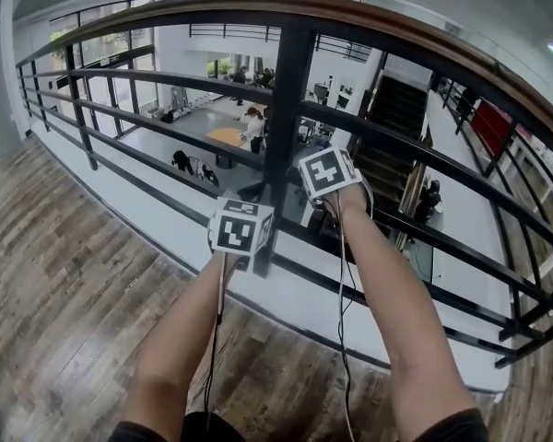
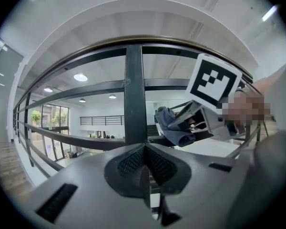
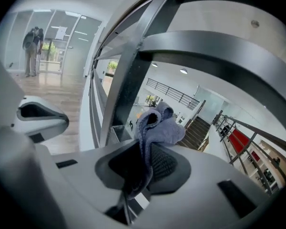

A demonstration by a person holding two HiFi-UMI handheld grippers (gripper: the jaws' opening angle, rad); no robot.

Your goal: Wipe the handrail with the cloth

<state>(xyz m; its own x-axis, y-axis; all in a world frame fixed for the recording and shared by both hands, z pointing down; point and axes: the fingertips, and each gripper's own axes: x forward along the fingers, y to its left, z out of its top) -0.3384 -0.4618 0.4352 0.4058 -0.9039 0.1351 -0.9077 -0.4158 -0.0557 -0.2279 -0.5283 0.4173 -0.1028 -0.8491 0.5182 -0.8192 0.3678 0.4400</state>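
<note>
Left gripper: my left gripper [image 2: 145, 156] has its jaws pressed together with nothing between them. It hangs low on the railing and faces the black post [image 2: 134, 94].
Right gripper: just right of that post, my right gripper [image 3: 144, 166] pinches the grey-blue cloth [image 3: 158, 127] by 1 bunched fold.
Cloth, handling: I judge it light, soft and limp, so it should drape rather than hold a shape. The loose wad past the jaw tips is the part I would wipe with.
Cloth, hold: the fold sits deep between the pads, which looks right to me. A hold on 1 corner could pull free under rubbing.
Cloth against handrail: the brown wooden handrail [image 1: 350, 12] caps the railing well above the cloth. The cloth sits level with the middle bars and, as far as I can tell, touches none of them.
Handrail, surface: rigid, rounded and smooth-looking, so I expect the cloth to slide along it easily.
</note>
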